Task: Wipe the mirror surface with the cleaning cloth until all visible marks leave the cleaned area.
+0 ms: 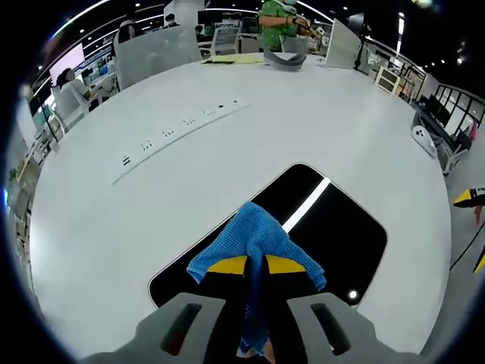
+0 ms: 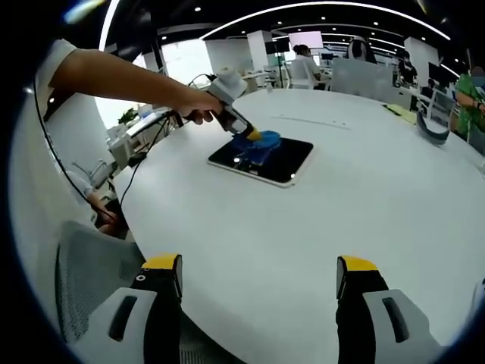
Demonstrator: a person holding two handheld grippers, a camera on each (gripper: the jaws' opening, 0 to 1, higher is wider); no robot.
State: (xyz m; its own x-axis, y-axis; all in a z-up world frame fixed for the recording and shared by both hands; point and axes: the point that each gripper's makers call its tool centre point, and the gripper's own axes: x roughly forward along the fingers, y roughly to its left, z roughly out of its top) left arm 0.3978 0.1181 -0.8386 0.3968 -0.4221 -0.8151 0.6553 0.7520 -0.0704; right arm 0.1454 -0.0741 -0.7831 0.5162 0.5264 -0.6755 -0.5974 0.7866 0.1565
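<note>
Left gripper view shows my left gripper (image 1: pixel 255 269) pinching the blue cleaning cloth (image 1: pixel 254 239) between its jaws, pressed onto the dark mirror (image 1: pixel 333 235) lying flat on the white table (image 1: pixel 151 197). My right gripper (image 2: pixel 258 280) hangs well apart with its jaws spread. The cloth looks soft and light, best held bunched; the mirror is probably slippery. Marks are too faint to judge.

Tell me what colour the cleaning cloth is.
Blue; the cloth shows best in the left gripper view.
</note>
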